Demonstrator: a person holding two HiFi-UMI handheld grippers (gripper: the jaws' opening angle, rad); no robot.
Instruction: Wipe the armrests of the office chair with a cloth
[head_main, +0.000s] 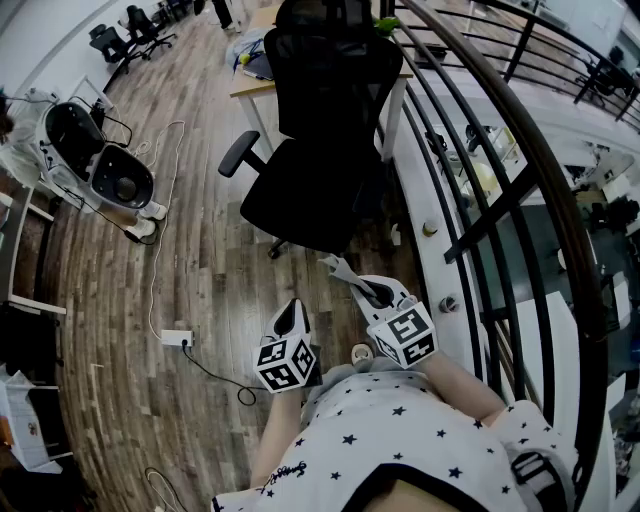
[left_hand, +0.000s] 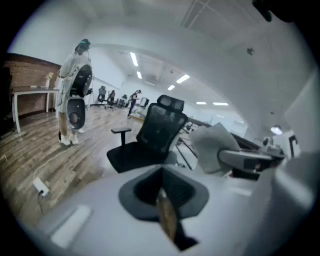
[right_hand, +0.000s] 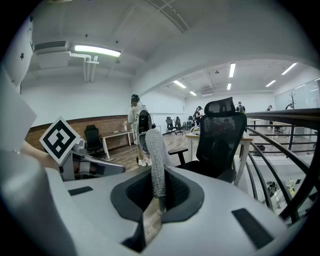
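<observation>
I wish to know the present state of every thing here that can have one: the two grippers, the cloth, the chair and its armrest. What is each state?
black mesh office chair: upright, unoccupied, apart from both grippers.
black padded armrest: bare, no cloth on it.
left gripper: fingers shut, nothing between them.
right gripper: fingers shut on the grey textured cloth.
grey textured cloth: standing upright, not touching the chair.

The office chair (head_main: 320, 190) stands before a desk (head_main: 250, 88), railing (head_main: 500, 210) at its right.
</observation>
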